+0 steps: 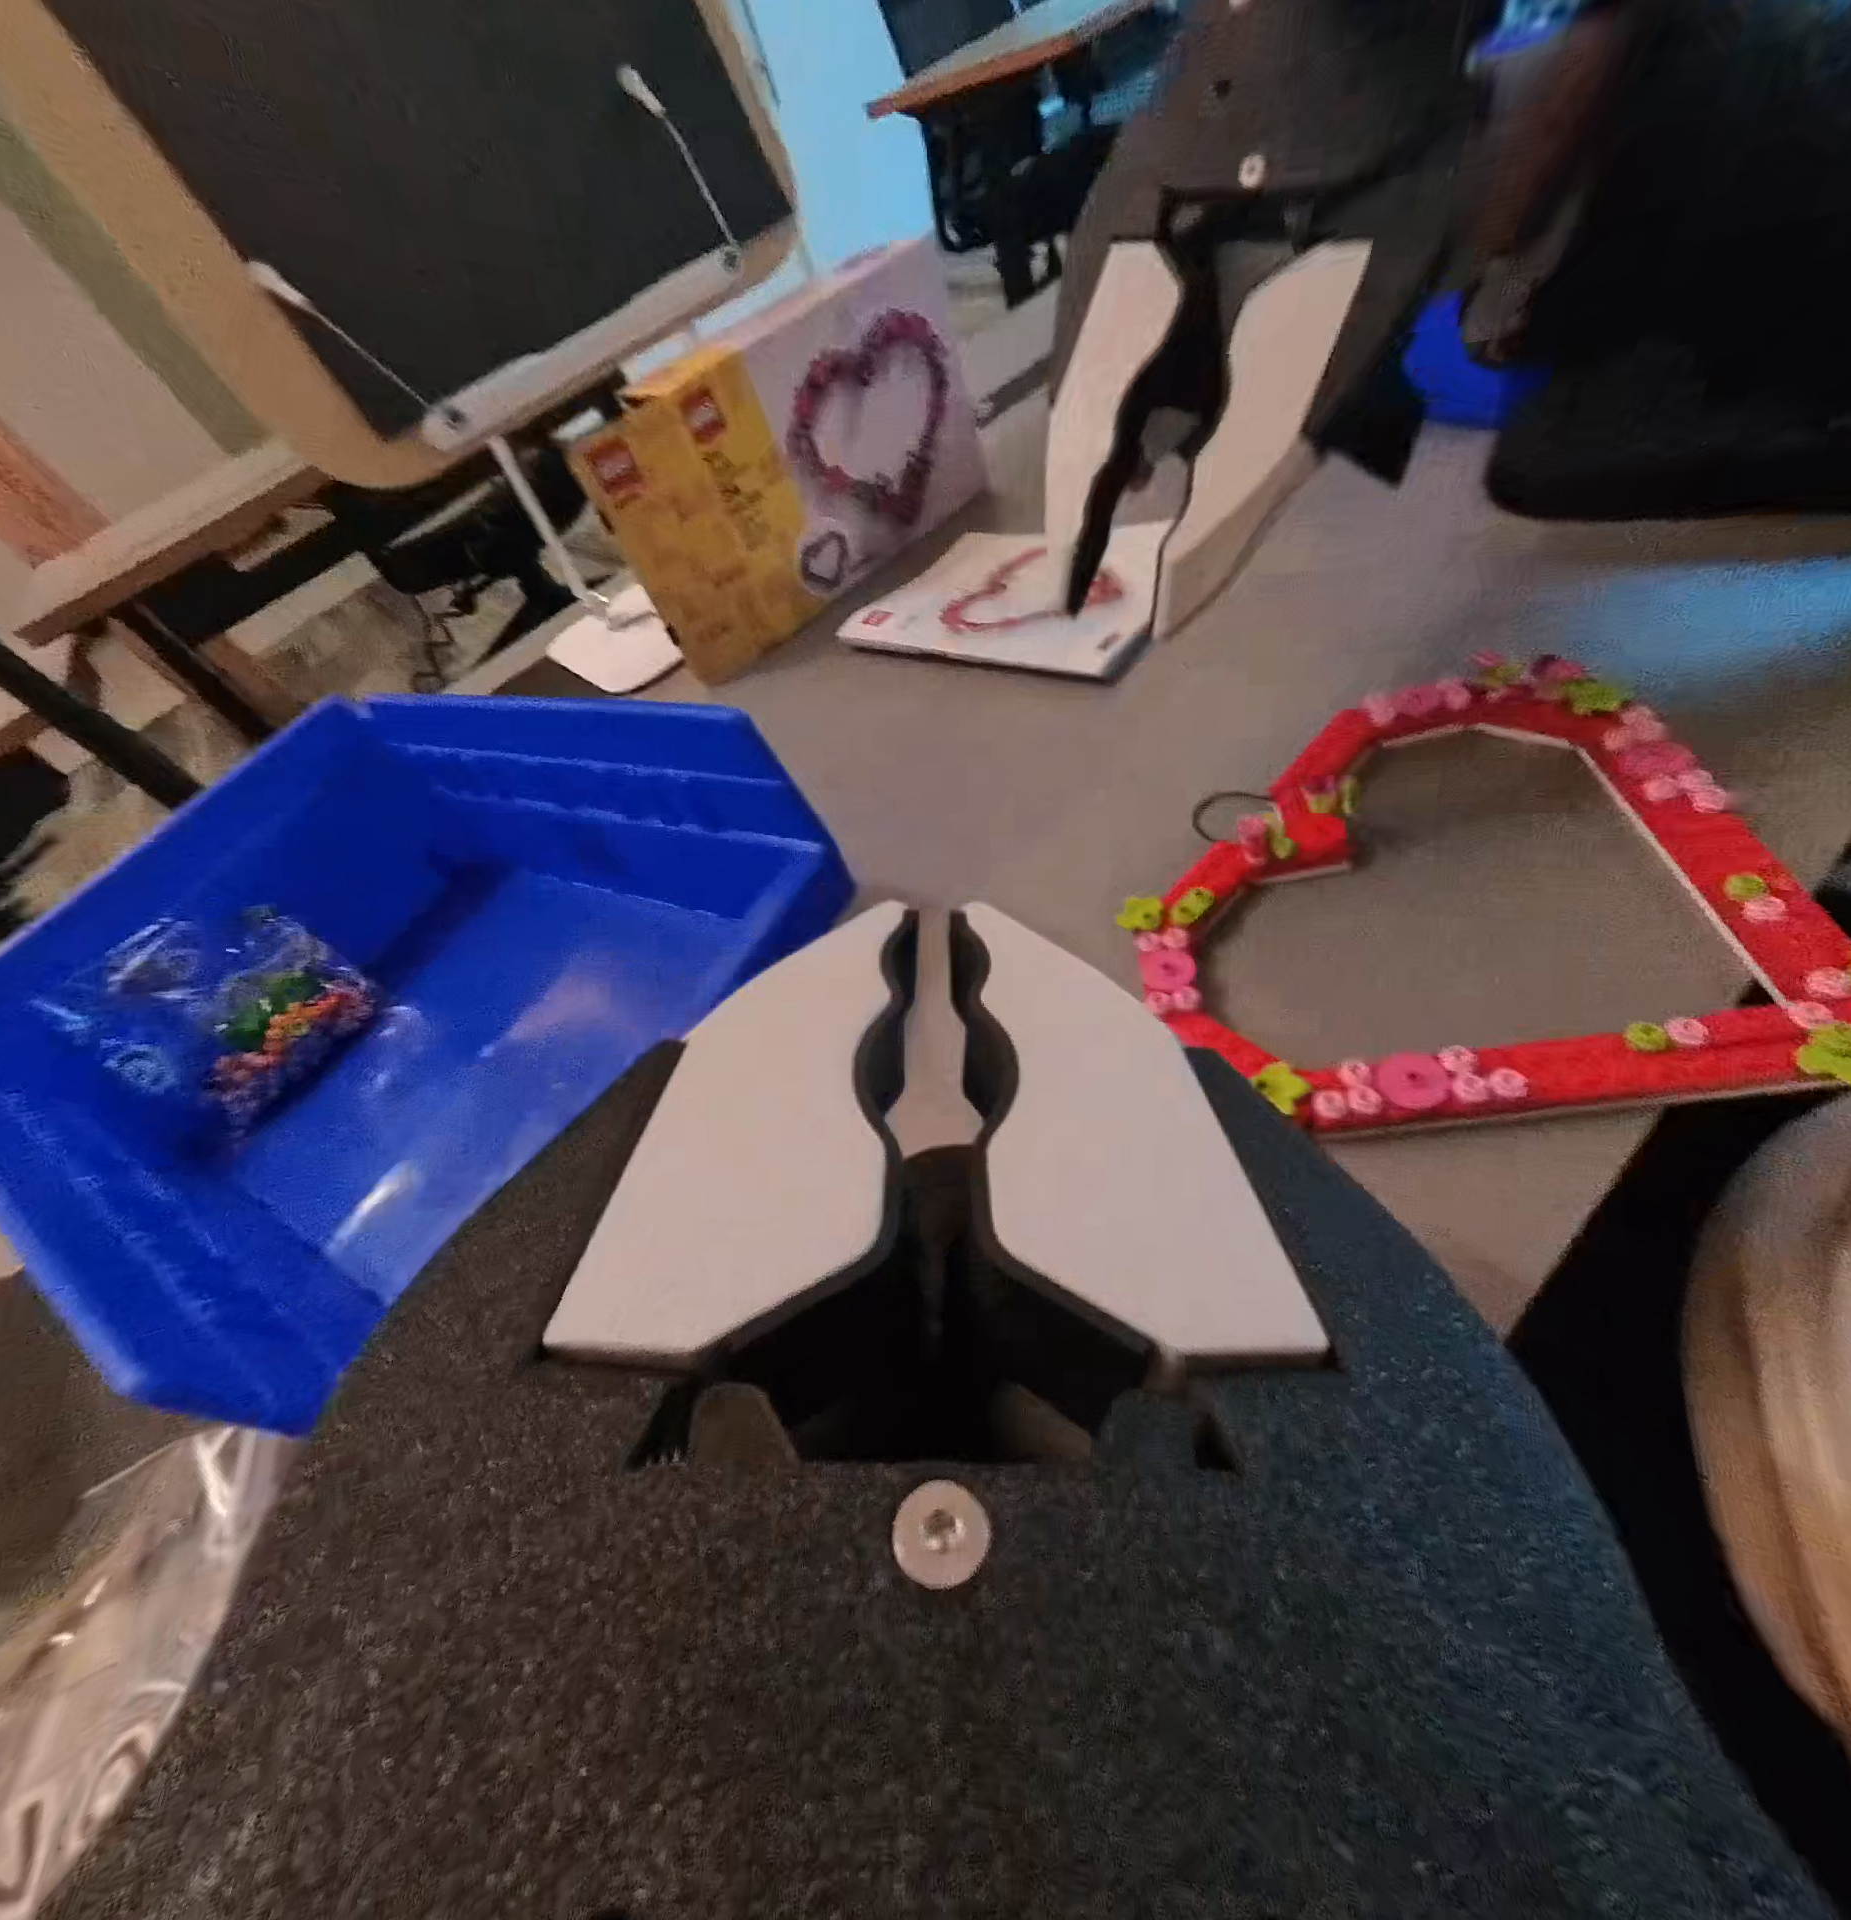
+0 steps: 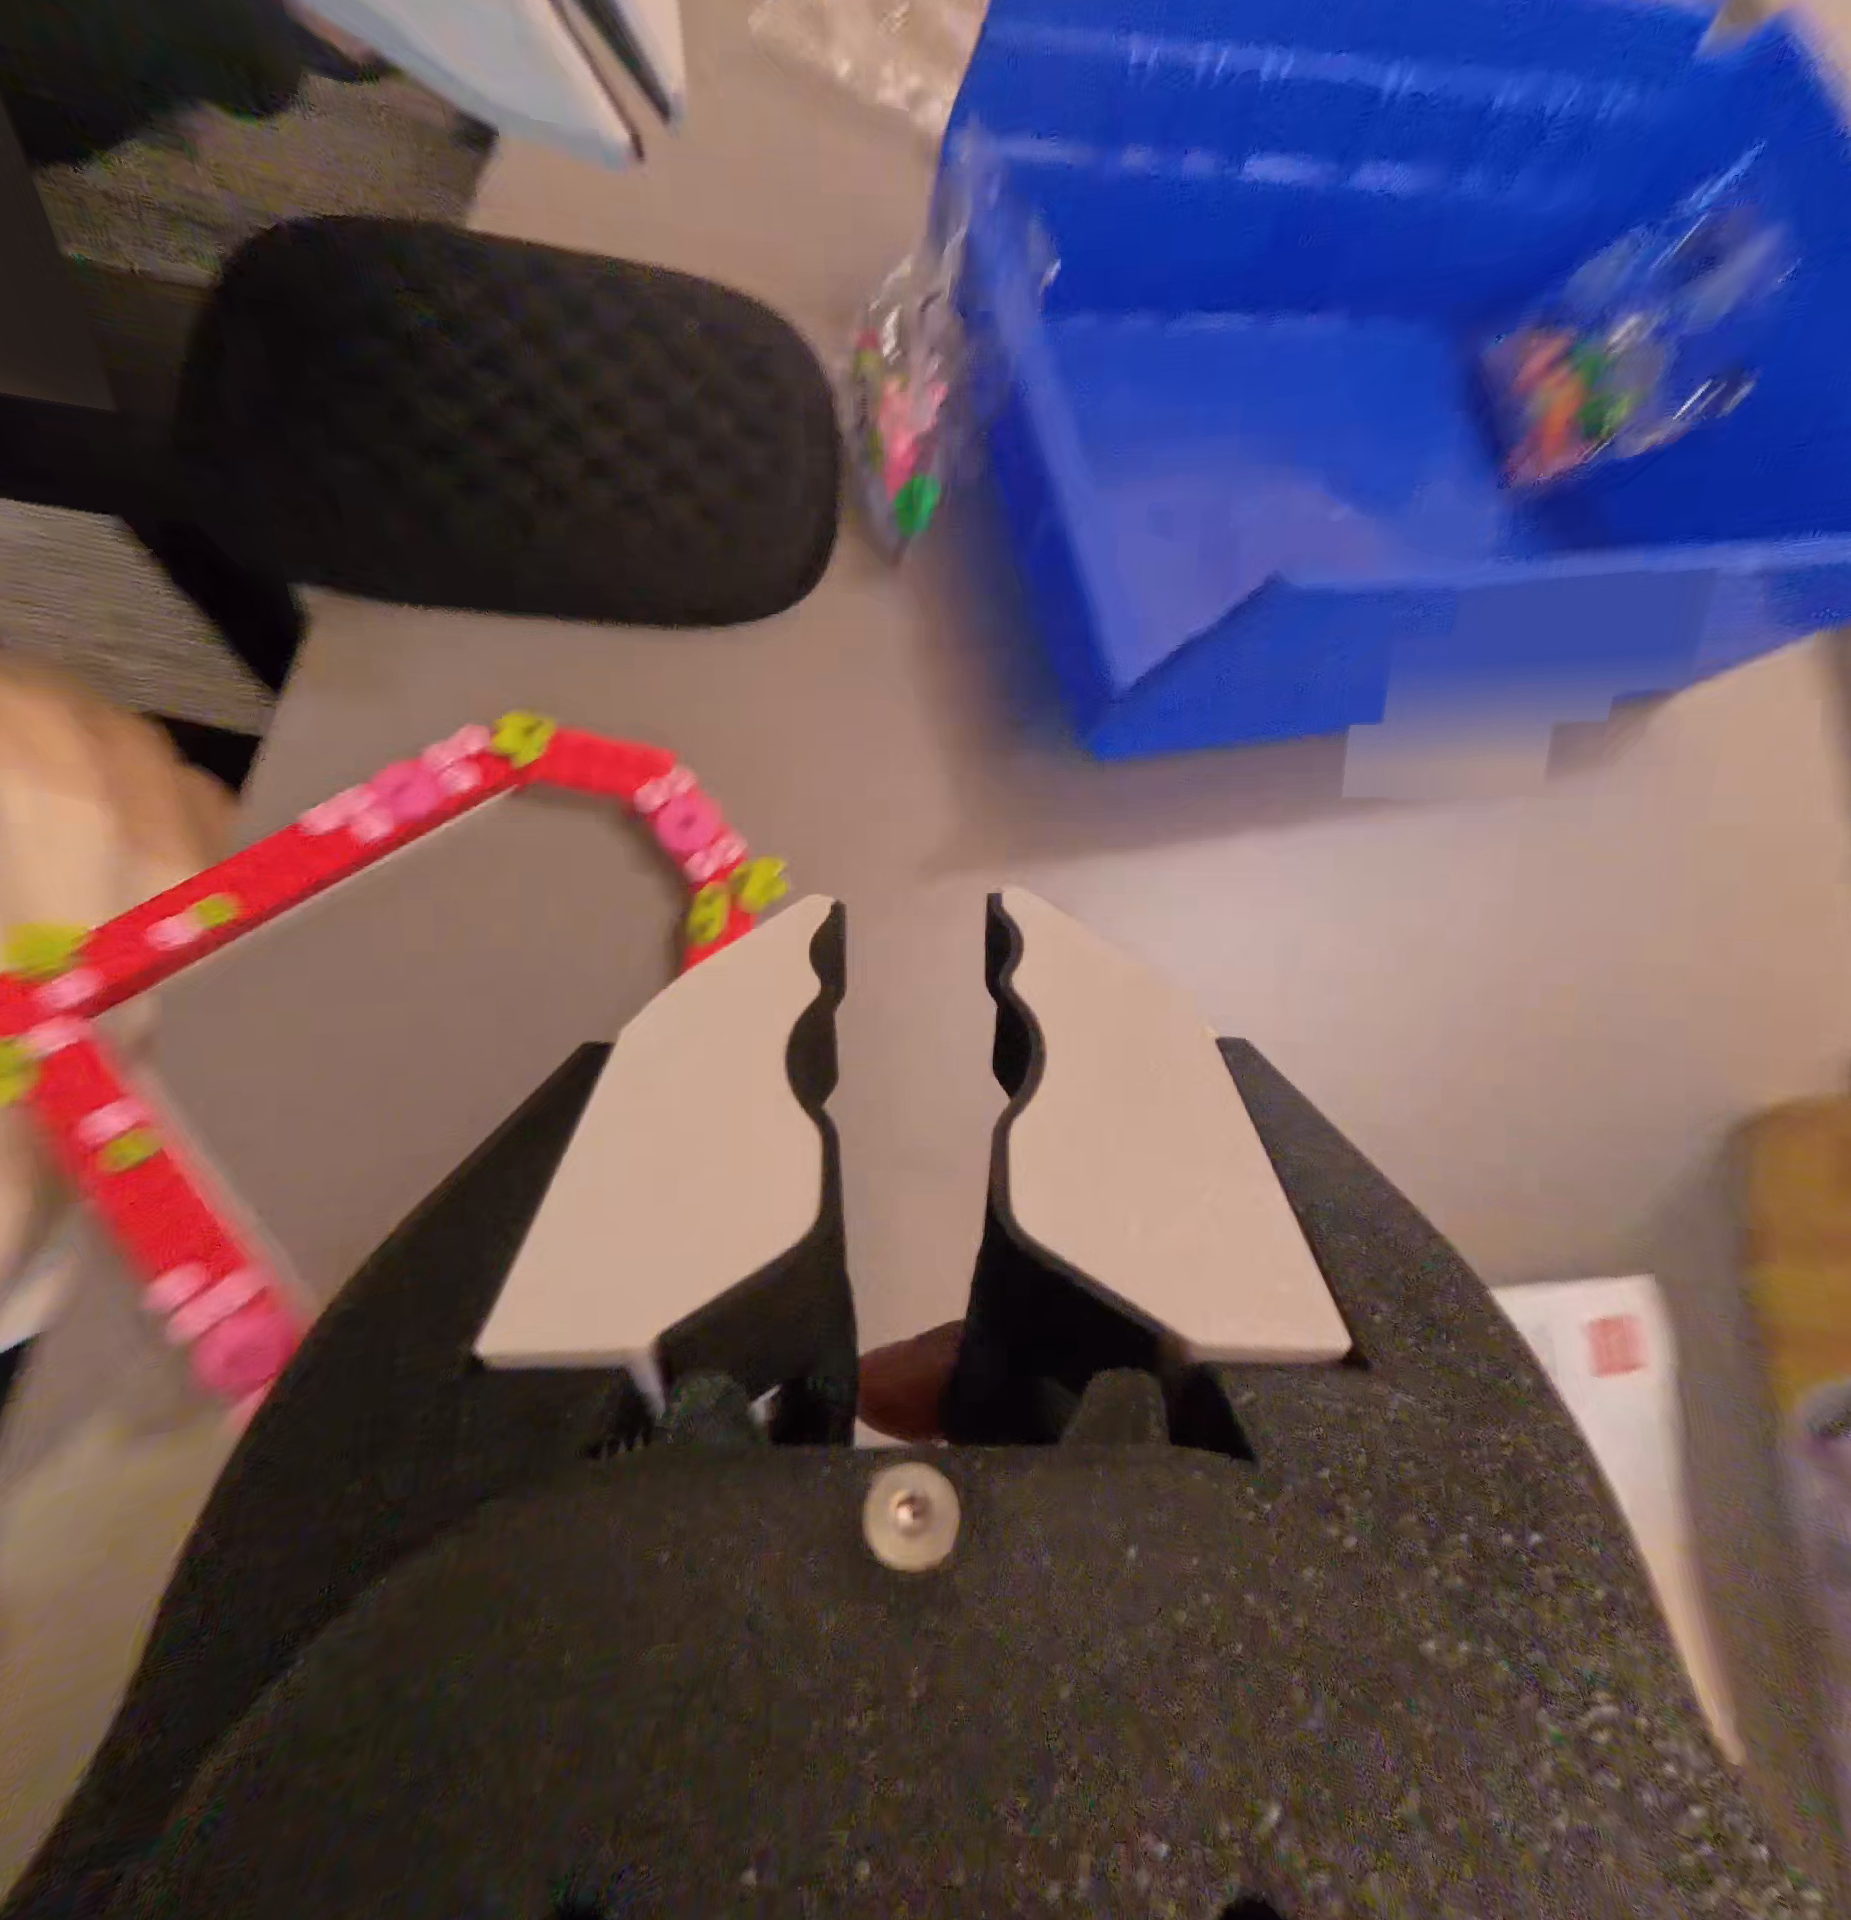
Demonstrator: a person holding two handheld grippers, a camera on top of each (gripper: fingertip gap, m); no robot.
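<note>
My left gripper [image 1: 936, 914] is shut and empty, held above the grey table between a blue bin [image 1: 609, 790] and a red heart-shaped frame [image 1: 1523, 1070] studded with pink and green pieces. A clear bag of small coloured pieces [image 1: 277, 1013] lies in the bin. My right gripper [image 2: 913, 914] is open and empty above bare table, with the heart frame [image 2: 308, 842] to its left and the blue bin [image 2: 1264, 675] ahead to the right. The bag [image 2: 1607, 395] shows inside the bin. The right gripper also shows in the left wrist view [image 1: 1118, 603], tips down over a white booklet [image 1: 962, 623].
A yellow box [image 1: 713, 499] and a white box with a heart picture [image 1: 879, 416] stand at the table's far side. A second bag of pieces [image 2: 900, 426] lies beside the bin. A black chair back [image 2: 505, 416] is past the table edge. Clear plastic [image 1: 69, 1621] lies near left.
</note>
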